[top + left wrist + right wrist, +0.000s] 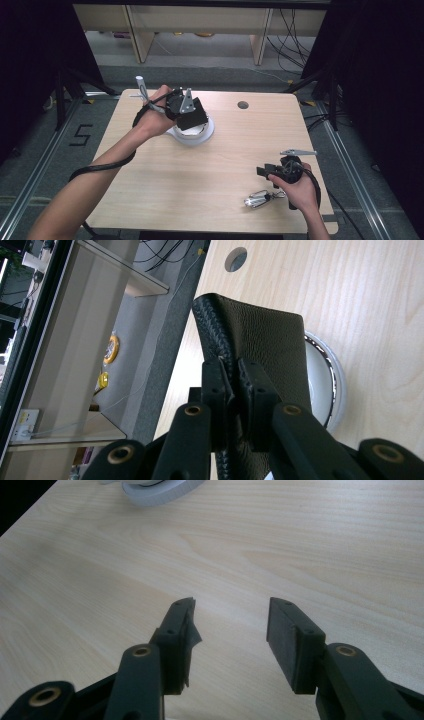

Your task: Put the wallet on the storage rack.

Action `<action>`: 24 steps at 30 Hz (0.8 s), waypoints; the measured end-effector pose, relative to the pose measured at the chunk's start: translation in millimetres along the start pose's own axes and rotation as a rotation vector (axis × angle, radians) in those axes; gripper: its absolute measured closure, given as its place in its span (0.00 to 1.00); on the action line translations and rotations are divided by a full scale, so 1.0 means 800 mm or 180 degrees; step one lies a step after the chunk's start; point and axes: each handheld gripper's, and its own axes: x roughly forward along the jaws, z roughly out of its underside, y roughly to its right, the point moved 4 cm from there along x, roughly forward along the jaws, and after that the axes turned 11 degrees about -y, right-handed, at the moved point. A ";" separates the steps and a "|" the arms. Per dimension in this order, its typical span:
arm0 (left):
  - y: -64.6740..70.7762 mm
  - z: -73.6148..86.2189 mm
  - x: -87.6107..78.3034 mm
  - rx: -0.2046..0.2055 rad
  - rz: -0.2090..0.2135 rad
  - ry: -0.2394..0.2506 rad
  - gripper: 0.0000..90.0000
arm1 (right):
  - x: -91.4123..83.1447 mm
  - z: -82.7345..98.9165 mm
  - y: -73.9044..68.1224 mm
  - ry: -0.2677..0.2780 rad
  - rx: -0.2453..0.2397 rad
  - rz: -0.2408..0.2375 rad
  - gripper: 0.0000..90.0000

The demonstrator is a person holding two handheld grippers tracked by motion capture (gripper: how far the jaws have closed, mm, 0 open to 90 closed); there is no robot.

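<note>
Above the white round dish (196,134) at the far left of the pale wooden table (200,175), the left hand-held gripper (187,114) holds a black grained leather wallet-like piece (265,340), its jaws pinched on the stitched edge. In the left gripper view the bite looks narrow: only a strip of that edge sits between the pads, and the rest of the leather stands free over the dish. That, to my eye, is the main risk. A flexible piece held by one edge can swing or fold as the hand travels, and a quick turn of the wrist could work it out of the pads (whether it would land in the dish or on the table I cannot say). It could also catch the dish's rim and push the dish along the table if lowered at a slant.

The right hand-held gripper (264,171) waits near the front right corner with its jaws apart and nothing between them, just beside a silvery key fob with a ring (260,199). A careless sweep there could knock the fob off the near edge.
</note>
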 end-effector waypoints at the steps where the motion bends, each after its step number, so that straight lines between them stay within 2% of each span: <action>1: 0.000 0.000 0.000 0.0000 0.0000 0.0000 0.91 | 0.000 0.000 0.000 0.0000 0.0000 0.0000 0.61; 6: -0.001 0.002 0.008 0.0050 -0.0045 -0.0064 0.91 | 0.001 0.000 0.000 0.0034 -0.0057 -0.0001 0.61; 7: -0.001 0.003 0.008 0.0075 -0.0047 -0.0076 0.91 | 0.002 0.000 -0.002 0.0008 0.0034 -0.0023 0.61; 12: 0.000 0.005 0.017 0.0093 -0.0050 -0.0114 0.91 | 0.003 0.001 -0.003 0.0004 0.0039 -0.0031 0.61; 13: 0.001 0.005 0.019 0.0062 -0.0038 -0.0113 0.91 | 0.003 0.001 -0.003 0.0004 0.0037 -0.0032 0.61; 14: 0.001 0.005 0.021 0.0078 -0.0037 -0.0115 0.91 | 0.002 0.000 0.001 0.0028 -0.0060 0.0020 0.61; 16: 0.002 0.006 0.024 0.0087 -0.0030 -0.0132 0.91 | 0.002 0.000 0.000 0.0022 -0.0059 0.0009 0.61; 17: 0.003 0.006 0.026 0.0076 -0.0019 -0.0148 0.91 | 0.003 0.001 -0.002 0.0002 0.0023 -0.0012 0.61; 19: 0.005 0.005 0.031 0.0091 0.0013 -0.0166 0.91 | 0.003 0.001 -0.002 0.0017 0.0026 -0.0029 0.61; 21: 0.007 0.005 0.036 0.0080 0.0041 -0.0179 0.91 | 0.003 0.001 -0.003 0.0010 0.0023 -0.0067 0.61; 23: 0.009 0.006 0.041 0.0061 0.0073 -0.0200 0.90 | 0.003 0.001 -0.002 0.0005 0.0026 -0.0034 0.61; 24: 0.010 0.006 0.043 0.0054 0.0100 -0.0213 0.90 | 0.003 0.001 0.001 0.0024 -0.0051 -0.0010 0.61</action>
